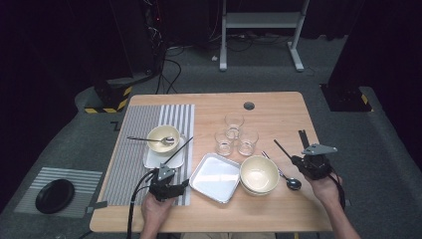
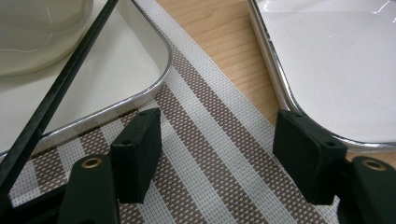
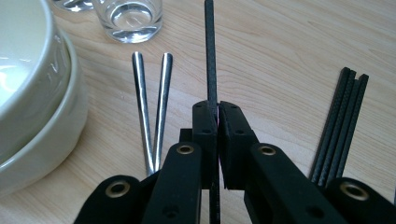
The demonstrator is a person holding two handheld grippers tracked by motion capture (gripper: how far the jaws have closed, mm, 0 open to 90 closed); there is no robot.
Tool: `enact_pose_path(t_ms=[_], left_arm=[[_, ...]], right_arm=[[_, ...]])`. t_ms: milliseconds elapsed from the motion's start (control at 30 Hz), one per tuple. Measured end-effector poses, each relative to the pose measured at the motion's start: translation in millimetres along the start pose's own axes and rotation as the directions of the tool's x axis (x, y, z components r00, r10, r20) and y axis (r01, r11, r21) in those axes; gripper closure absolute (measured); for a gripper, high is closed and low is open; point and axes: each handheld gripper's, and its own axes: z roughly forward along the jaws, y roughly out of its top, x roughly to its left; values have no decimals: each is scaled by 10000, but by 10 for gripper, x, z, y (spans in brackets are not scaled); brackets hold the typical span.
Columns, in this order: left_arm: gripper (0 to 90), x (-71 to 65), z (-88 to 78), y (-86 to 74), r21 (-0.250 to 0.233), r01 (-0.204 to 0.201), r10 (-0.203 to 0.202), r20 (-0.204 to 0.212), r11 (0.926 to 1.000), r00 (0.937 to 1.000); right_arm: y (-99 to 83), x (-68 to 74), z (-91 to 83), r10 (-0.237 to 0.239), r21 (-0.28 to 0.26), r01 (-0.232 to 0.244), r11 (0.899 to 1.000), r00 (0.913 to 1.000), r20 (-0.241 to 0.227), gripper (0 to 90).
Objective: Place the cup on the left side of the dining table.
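Chopstick (image 3: 210, 51) clamped upright in right claw (image 3: 218, 122), likely bound for the mat (image 1: 130, 149); left claw (image 2: 215, 154) gapes empty over the mat.

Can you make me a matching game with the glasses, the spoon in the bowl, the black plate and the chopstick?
Things:
1. three glasses
2. spoon
3. black plate
4. black chopstick

Places:
A. clamped in the right gripper
B. on a small mat on the floor, left of the table
C. across the bowl on the striped placemat
D. grouped mid-table, on bare wood

Pairs: 1-D, 2-C, 3-B, 4-A
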Motion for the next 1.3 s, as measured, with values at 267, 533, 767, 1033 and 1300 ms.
enact_pose_path(t_ms=[267,533,767,1033,1300], left_arm=[[331,0,-1,1,18,-13,13,6,10000,10000],[330,-3,1,1,32,-27,27,42,10000,10000],[330,10,-2,6,67,-290,290,35,9996,9996],[329,11,-2,6,67,-286,286,42,9996,9996],[329,11,-3,6,66,-278,278,48,9996,9996]], right_arm=[[-20,26,-91,115,-35,-115,9999,9998,-158,860],[-21,64,-165,-19,25,20,10000,9999,-119,860],[-19,93,-230,-171,-58,170,9998,9998,-140,860],[5,130,-284,-403,-129,400,9991,9990,-218,860],[58,187,-340,-604,-175,598,9981,9975,-379,860]])
